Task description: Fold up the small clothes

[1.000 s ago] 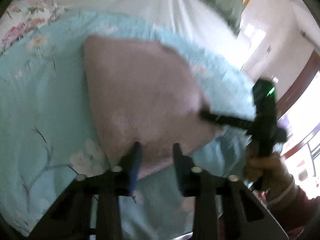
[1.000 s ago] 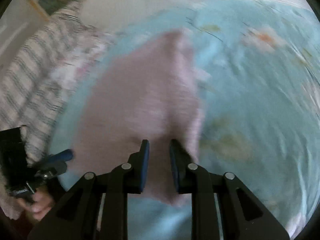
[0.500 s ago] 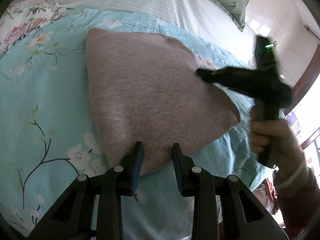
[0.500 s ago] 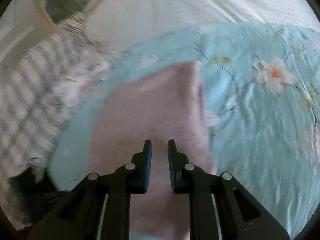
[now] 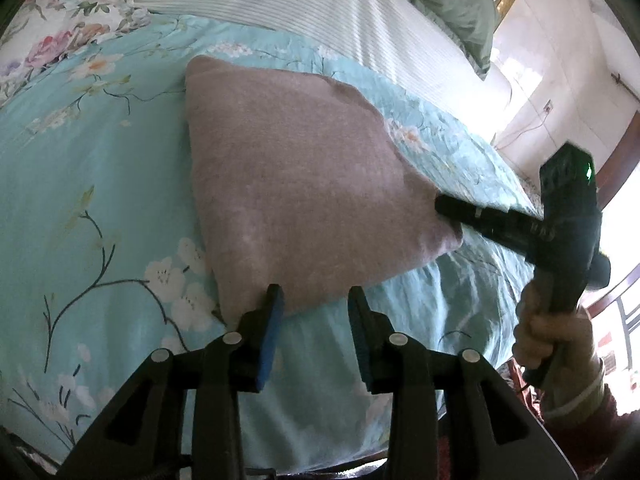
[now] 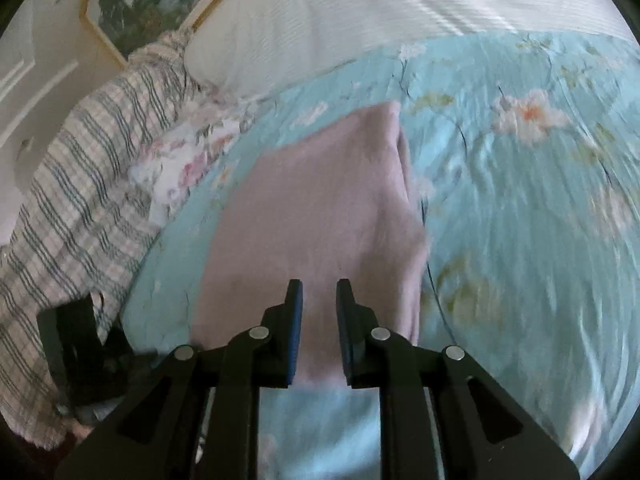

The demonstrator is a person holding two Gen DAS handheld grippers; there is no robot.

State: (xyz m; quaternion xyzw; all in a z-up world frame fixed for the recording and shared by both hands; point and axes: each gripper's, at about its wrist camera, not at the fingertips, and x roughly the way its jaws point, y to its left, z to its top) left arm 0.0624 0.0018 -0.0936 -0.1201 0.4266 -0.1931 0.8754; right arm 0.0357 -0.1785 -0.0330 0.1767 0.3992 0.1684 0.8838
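A mauve knit garment (image 5: pixel 296 184), already folded to a rough four-sided panel, is laid flat on the turquoise floral quilt (image 5: pixel 88 184) of a bed. A striped white sheet (image 5: pixel 320 12) is seen beyond it, and a plaid blanket (image 6: pixel 80 168) at the bed's far side.

Left gripper (image 5: pixel 316 300): fingers set apart, nothing held between them; it hovers at the near edge of the garment, just short of the hem.

Right gripper (image 6: pixel 318 292): fingers parted by a narrow gap, poised over the garment's opposite end. In the left wrist view its tip (image 5: pixel 448 208) is seen touching or pressing the right-hand corner; whether cloth is actually pinched cannot be told.

Step judged in hand: taking hold of two edges for a further fold, or smoothing the finished one.

Notes for doing it well:
- All layers at the corner should be caught together, not the top ply alone.
- The quilt beneath should be kept out of the grasp; a shallow approach is advised.
- Both ends should be lifted level, so that the fold line stays straight.
- Soft knit is expected to sag and stretch; slow travel is preferred.
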